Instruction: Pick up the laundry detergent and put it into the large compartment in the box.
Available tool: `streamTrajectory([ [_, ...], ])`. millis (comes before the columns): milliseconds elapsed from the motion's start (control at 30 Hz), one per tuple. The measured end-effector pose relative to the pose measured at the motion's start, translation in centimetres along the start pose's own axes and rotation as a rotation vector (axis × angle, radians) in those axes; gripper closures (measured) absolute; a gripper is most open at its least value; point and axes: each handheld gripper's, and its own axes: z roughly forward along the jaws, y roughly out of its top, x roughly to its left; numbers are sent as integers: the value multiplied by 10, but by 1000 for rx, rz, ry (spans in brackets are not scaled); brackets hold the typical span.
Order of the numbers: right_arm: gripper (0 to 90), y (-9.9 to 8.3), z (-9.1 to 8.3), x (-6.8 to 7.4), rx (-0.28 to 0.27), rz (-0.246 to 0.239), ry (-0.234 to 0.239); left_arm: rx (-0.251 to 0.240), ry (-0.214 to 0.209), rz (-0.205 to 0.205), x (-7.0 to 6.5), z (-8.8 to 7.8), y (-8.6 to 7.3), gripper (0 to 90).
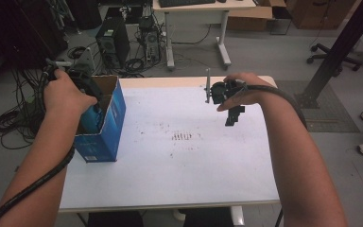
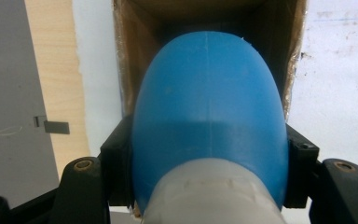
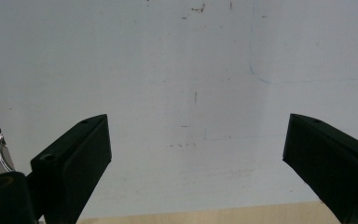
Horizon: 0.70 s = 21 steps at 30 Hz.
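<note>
The left claw (image 2: 209, 154) was clamped on a blue bottle (image 2: 209, 107), one black jaw pressed against each flank just above the bottle's white cap (image 2: 214, 191). The bottle pointed base-first into the open top of a blue cardboard box (image 1: 105, 124), and its rounded end sat within the brown inner walls of the box (image 2: 135, 56). In the high view, the left hand (image 1: 66, 94) was positioned directly over that box, which stood upright near the left edge of the counter (image 1: 179, 165).

The right claw (image 3: 196, 158) was wide open with nothing between its jaws; the bare white counter surface (image 3: 186, 70) lay beneath it. In the high view, the right hand (image 1: 243, 90) held the right claw (image 1: 234, 116) above the far central area of the counter, well apart from the box.
</note>
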Motion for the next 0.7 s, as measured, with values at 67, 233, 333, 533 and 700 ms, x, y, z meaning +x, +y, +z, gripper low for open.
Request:
streamTrajectory([
  [67,75,-1,-1,0,-2,-1,-2,4,1,1,0,4,0,378],
  [233,75,-2,-2,1,-4,1,-5,-5,9,1,1,14,1,377],
  [333,76,-2,-2,1,-3,1,-5,-7,20,-2,1,18,1,377],
  [533,76,-3,-1,1,-1,3,-4,-2,16,-9,3,28,1,377],
  [700,76,-3,0,1,-3,2,-2,6,14,-2,0,36,1,377],
])
